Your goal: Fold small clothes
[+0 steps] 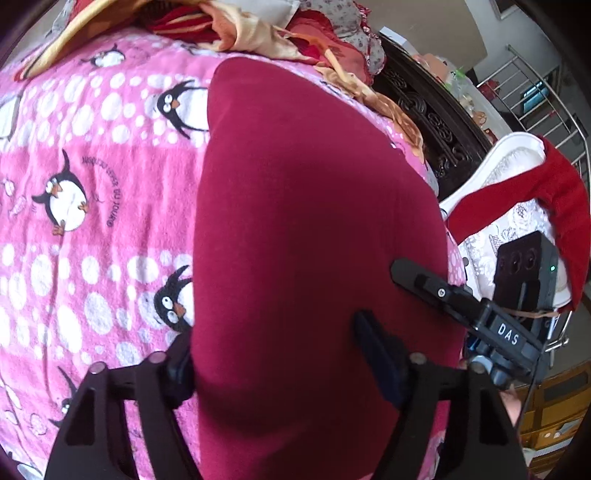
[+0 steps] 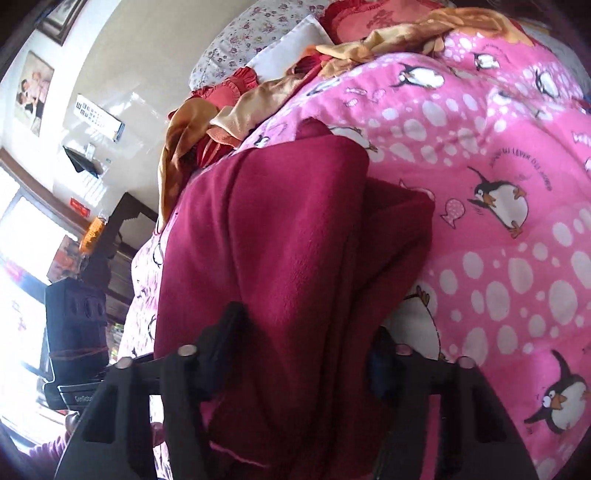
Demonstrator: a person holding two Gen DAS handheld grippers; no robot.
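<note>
Garment (image 1: 314, 221), dark red fleece, lies on the penguin blanket (image 1: 92, 184) directly ahead of both my grippers, its long axis running away from me toward the heaped bedding (image 1: 266, 33) at the far end of the bed. Left view: my left gripper (image 1: 273, 354) straddles the near end of the cloth; its jaws stand well spread, one finger at the cloth's left edge, the other resting over the cloth toward the right. I judge that the pads are not pressing, so nothing is pinched here. My right gripper (image 1: 424, 284) enters this view from the right, low over the cloth's right side, just beside my left one. Right view: the cloth (image 2: 280, 240) is doubled lengthwise, with a thick stack of layers along its right edge. My right gripper (image 2: 306, 354) has that stack between its fingers, jaws about half spread; the right finger is partly hidden by fabric, so I cannot tell whether the pads bite or merely bracket the fold. Both hands sit at the near end, about equally close. The coming move, as I judge it, is to carry this near end along the long axis toward the far end
</note>
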